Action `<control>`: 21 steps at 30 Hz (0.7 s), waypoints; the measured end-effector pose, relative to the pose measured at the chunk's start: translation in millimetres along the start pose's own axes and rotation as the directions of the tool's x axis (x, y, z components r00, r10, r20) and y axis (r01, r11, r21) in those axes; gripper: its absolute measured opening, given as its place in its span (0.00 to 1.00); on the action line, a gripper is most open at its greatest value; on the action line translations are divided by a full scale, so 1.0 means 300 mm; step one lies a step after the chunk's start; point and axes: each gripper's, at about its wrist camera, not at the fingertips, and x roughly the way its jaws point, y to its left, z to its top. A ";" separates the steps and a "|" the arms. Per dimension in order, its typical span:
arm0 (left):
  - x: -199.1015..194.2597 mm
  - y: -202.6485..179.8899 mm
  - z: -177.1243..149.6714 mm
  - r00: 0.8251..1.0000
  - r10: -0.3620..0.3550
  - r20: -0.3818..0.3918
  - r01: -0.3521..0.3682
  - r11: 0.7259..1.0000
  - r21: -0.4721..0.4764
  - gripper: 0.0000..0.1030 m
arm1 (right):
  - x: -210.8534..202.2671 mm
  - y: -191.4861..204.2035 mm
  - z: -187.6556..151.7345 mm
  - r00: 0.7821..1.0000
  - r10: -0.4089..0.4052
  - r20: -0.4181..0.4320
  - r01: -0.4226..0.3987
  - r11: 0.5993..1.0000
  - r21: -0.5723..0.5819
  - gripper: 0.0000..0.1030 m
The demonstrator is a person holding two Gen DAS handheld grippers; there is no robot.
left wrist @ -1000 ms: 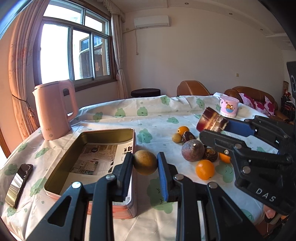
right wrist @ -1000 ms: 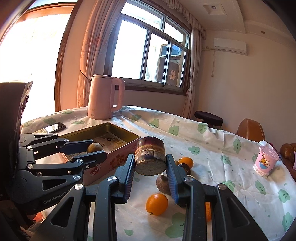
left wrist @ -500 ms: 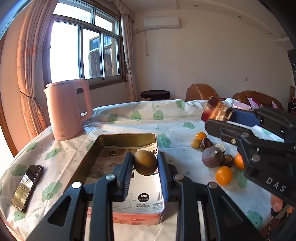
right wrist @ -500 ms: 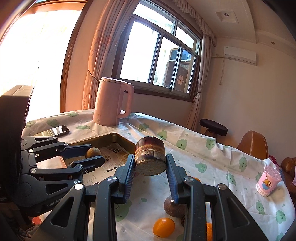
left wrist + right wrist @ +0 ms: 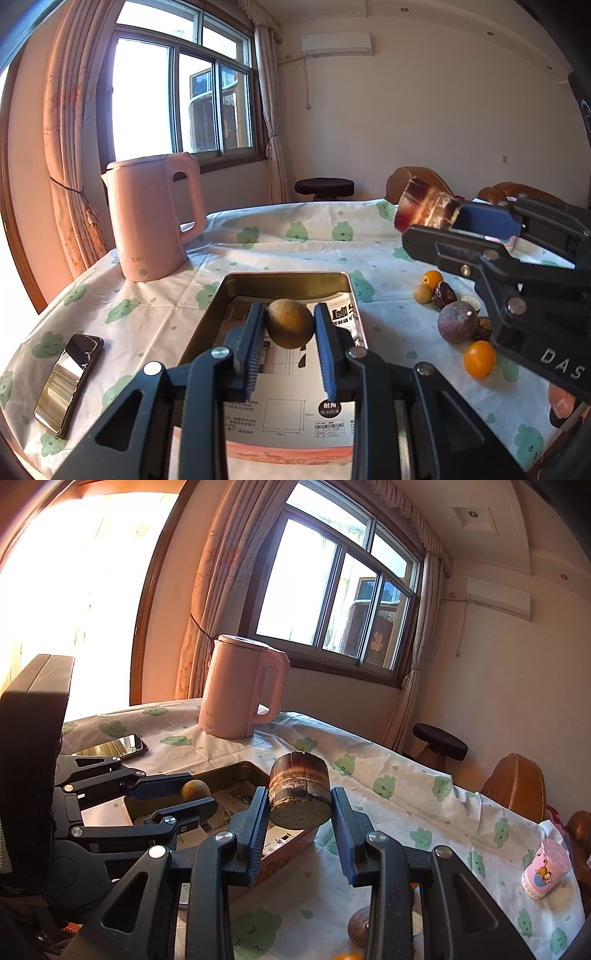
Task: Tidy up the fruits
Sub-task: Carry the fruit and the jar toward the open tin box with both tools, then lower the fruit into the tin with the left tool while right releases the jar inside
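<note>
Left wrist view: my left gripper [image 5: 290, 328] clenches a brown fruit [image 5: 290, 328] over the tin [image 5: 207, 325], which holds no fruit yet; my right gripper [image 5: 300, 814] grasps a sugarcane chunk [image 5: 299, 794]; loose fruits [image 5: 456, 326] wait on the tabletop [image 5: 155, 295].

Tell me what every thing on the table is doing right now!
Left gripper: shut on the round brown fruit, above the tin.
Right gripper: shut on the sugarcane chunk, lifted.
Tin: open, paper-lined, no fruit lying inside.
Kettle: upright, lid closed.
Phone: lying flat.
Pink cup: upright.
Loose fruits: resting on the tablecloth.
</note>
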 end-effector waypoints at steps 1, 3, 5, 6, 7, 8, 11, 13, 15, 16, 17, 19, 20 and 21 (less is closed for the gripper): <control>0.006 0.006 0.002 1.000 0.003 -0.003 -0.003 1.000 -0.001 0.28 | 0.009 0.002 0.005 1.000 0.001 -0.002 -0.001 1.000 -0.002 0.34; 0.023 0.020 0.006 1.000 0.011 -0.012 -0.011 1.000 -0.001 0.28 | 0.030 0.007 0.012 1.000 0.005 -0.009 -0.005 1.000 -0.007 0.34; 0.040 0.036 0.011 1.000 0.019 -0.022 -0.019 1.000 -0.003 0.28 | 0.055 0.012 0.018 1.000 0.009 -0.017 -0.010 1.000 -0.011 0.34; 0.049 0.045 0.013 0.999 0.027 -0.025 -0.027 1.000 -0.002 0.28 | 0.069 0.016 0.022 1.000 0.010 -0.022 -0.010 1.000 -0.013 0.34; 0.057 0.054 0.015 0.999 0.035 -0.028 -0.035 0.999 -0.001 0.28 | 0.078 0.017 0.021 1.000 0.010 -0.026 -0.011 1.000 -0.013 0.34; 0.067 0.062 0.016 0.999 0.041 -0.033 -0.041 0.999 0.001 0.28 | 0.091 0.019 0.021 0.999 0.012 -0.032 -0.013 1.000 -0.013 0.34; 0.096 0.085 0.015 0.997 0.057 -0.051 -0.057 0.998 0.003 0.28 | 0.133 0.029 0.017 0.999 0.018 -0.051 -0.019 1.000 -0.012 0.34; 0.113 0.098 0.012 0.996 0.066 -0.063 -0.066 0.998 0.006 0.28 | 0.163 0.034 0.010 0.998 0.021 -0.066 -0.021 1.000 -0.011 0.34; 0.127 0.108 0.008 0.994 0.071 -0.079 -0.071 0.997 0.006 0.28 | 0.191 0.035 -0.002 0.996 0.028 -0.084 -0.028 1.000 -0.003 0.34; 0.134 0.112 0.007 0.994 0.071 -0.086 -0.071 0.997 0.006 0.28 | 0.206 0.035 -0.008 0.995 0.032 -0.093 -0.032 0.999 0.002 0.34; 0.140 0.114 0.005 0.993 0.071 -0.092 -0.070 0.998 0.007 0.28 | 0.218 0.034 -0.014 0.994 0.036 -0.101 -0.035 0.999 0.006 0.34; 0.154 0.117 0.003 0.992 0.070 -0.107 -0.070 0.997 0.013 0.28 | 0.242 0.039 -0.025 0.992 0.040 -0.117 -0.040 0.999 0.009 0.34; 0.161 0.118 0.002 0.991 0.070 -0.114 -0.069 0.998 0.016 0.28 | 0.253 0.041 -0.030 0.991 0.043 -0.123 -0.042 0.999 0.010 0.34; 0.168 0.120 0.000 0.990 0.070 -0.122 -0.069 0.998 0.015 0.28 | 0.262 0.043 -0.033 0.991 0.047 -0.129 -0.046 0.999 0.013 0.34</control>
